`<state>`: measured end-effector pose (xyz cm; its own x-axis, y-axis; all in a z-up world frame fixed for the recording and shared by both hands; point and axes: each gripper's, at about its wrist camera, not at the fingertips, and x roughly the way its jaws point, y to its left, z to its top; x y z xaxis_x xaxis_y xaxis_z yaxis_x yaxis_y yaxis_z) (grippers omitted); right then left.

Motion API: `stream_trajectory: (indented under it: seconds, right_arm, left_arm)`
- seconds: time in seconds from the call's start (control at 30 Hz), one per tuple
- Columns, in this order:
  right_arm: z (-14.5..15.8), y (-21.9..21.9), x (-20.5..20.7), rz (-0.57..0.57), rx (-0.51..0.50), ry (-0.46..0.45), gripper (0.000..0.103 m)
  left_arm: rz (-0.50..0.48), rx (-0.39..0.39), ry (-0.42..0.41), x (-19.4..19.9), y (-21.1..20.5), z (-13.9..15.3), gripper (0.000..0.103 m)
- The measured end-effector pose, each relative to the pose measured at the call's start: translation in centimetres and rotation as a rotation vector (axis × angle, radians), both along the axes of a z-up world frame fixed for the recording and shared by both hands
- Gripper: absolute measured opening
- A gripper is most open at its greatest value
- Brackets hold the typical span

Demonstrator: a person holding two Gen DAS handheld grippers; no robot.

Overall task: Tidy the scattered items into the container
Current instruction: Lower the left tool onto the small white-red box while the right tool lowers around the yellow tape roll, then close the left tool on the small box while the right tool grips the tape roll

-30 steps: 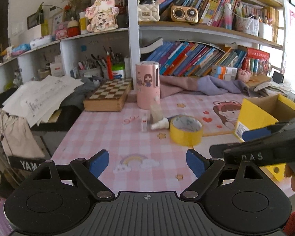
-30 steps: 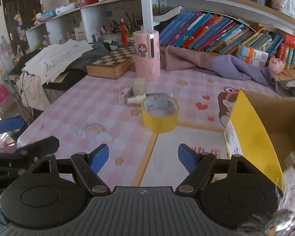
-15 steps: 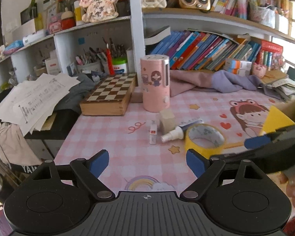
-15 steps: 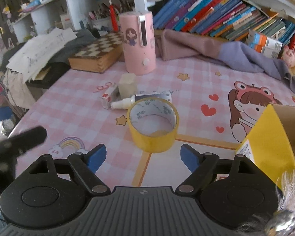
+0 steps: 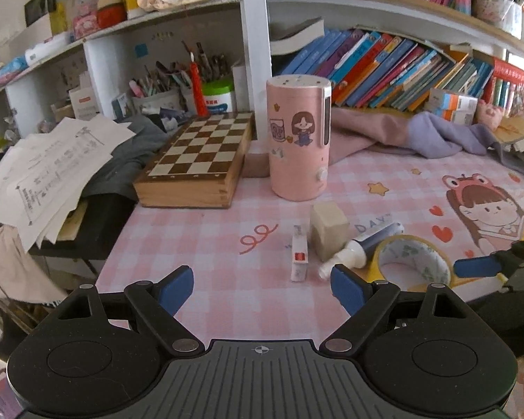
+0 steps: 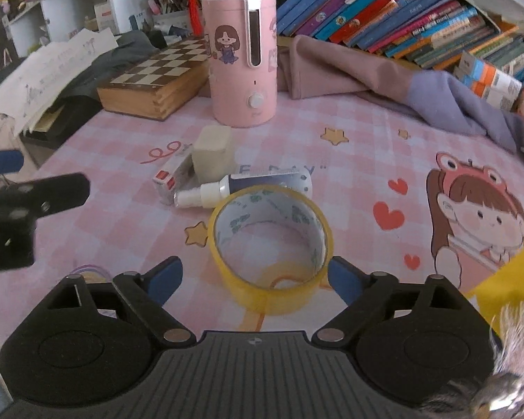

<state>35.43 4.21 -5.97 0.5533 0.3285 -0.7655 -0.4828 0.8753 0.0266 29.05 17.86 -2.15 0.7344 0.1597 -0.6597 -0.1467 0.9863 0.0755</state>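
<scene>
From the left wrist, the left gripper (image 5: 262, 284) stands wide open over the pink checked surface (image 5: 227, 300) with nothing between its pads. Just beyond it lie a small white box (image 5: 299, 253), a beige block (image 5: 328, 232), a spray bottle (image 5: 365, 244) and a yellow tape roll (image 5: 414, 262), clustered near the pink canister (image 5: 298, 139).

From the right wrist, the right gripper (image 6: 253, 279) is opening its jaws; the tape roll (image 6: 270, 248) lies flat between the blue pads, not pressed by them. The bottle (image 6: 241, 186), block (image 6: 211, 155) and box (image 6: 167, 179) lie just beyond. A yellow container corner (image 6: 506, 279) shows at near right.
</scene>
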Motion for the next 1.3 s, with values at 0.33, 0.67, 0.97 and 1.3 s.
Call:
stream_trajectory:
  seconds: [0.33,0.67,0.97,1.3]
  right_arm:
    - [-1.3,-0.4,2.4,0.002,-0.024,-0.001,0.092]
    - [-1.9,0.0,3.2,0.031,-0.013,0.016,0.09]
    - [-2.1,0.3,3.4,0.042,-0.022,0.022,0.085]
    - [-0.5,-0.8,2.0,0.036,-0.004,-0.02,0.085]
  left_arm:
    - [-0.073,-0.008,0.08,5.4,-0.7,-2.9,0.079]
    - [-0.104,0.0,0.18,9.7,-0.6,-5.8,0.046]
    - [-0.12,-0.039,0.197,9.6,-0.6,-6.2,0.013]
    - [-0.103,-0.093,0.117,6.9,-0.8,-3.3,0.013]
